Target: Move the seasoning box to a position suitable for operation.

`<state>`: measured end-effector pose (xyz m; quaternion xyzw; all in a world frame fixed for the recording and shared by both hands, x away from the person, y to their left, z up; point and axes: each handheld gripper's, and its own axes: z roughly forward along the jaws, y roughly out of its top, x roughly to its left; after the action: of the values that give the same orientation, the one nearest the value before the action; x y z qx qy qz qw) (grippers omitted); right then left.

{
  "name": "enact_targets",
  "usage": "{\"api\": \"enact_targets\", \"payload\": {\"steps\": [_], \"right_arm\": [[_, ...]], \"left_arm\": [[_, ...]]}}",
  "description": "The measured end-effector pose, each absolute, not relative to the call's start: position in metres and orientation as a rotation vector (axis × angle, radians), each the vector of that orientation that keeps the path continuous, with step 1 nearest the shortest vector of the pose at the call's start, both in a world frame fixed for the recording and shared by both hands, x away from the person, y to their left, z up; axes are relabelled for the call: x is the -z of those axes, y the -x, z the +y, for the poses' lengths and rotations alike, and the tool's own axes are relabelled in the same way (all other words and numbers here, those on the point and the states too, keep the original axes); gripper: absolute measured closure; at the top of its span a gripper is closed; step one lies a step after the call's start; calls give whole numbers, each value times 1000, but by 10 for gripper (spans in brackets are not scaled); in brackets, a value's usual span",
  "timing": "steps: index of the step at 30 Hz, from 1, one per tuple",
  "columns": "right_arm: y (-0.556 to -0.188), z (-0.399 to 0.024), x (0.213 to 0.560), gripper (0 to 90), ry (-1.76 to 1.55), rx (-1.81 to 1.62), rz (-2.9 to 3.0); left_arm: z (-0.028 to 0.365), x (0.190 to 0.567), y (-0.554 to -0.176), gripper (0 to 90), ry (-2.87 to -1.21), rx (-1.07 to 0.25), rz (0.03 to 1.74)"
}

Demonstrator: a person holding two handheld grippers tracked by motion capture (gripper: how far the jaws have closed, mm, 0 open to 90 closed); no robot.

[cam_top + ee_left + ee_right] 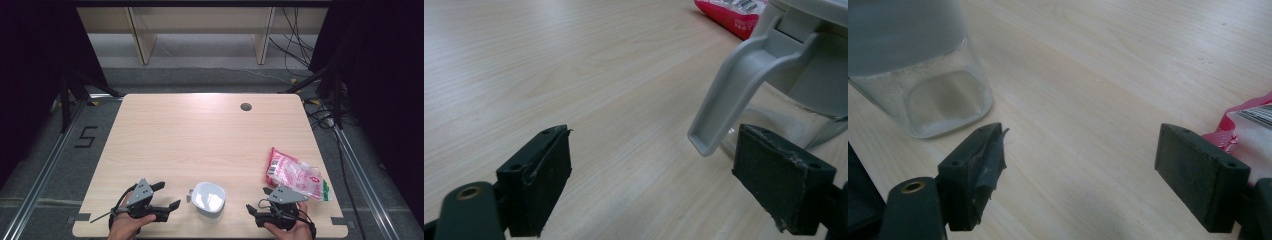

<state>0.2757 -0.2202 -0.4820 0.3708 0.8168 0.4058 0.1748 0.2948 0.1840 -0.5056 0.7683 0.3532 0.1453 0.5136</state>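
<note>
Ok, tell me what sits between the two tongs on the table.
In the high view, a clear container with a white lid stands between the left tongs and the right tongs. It touches neither; bare wood lies on each side of it.

Light is falling from overhead onto my surface (200,145), washing the far middle of the wood pale and leaving the room on both sides nearly black. In the high view the picture is looking soft and slightly grainy. My left tongs (165,195) and right tongs (256,199) are casting only faint, short shadows. In the left gripper view the container's grey latch (734,95) is blurring at close range, and the red packet (731,12) is sitting out of focus at the top edge. In the right gripper view the clear container (918,70) is blurring too, its glassy base catching a dull sheen, and a soft shadow is pooling between my pads (1198,175).
</note>
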Motion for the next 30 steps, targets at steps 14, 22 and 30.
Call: {"api": "enact_targets", "payload": {"steps": [14, 22, 30], "right_arm": [[-278, -221, 482, 209, -1024, -1154, 2310], [-278, -220, 482, 208, -1019, -1155, 2313], [-279, -219, 482, 206, -1017, -1150, 2326]], "left_arm": [[173, 506, -296, 289, -1866, -320, 759], [160, 505, -301, 385, -1899, -268, 715], [142, 499, -312, 489, -1916, -264, 600]]}}
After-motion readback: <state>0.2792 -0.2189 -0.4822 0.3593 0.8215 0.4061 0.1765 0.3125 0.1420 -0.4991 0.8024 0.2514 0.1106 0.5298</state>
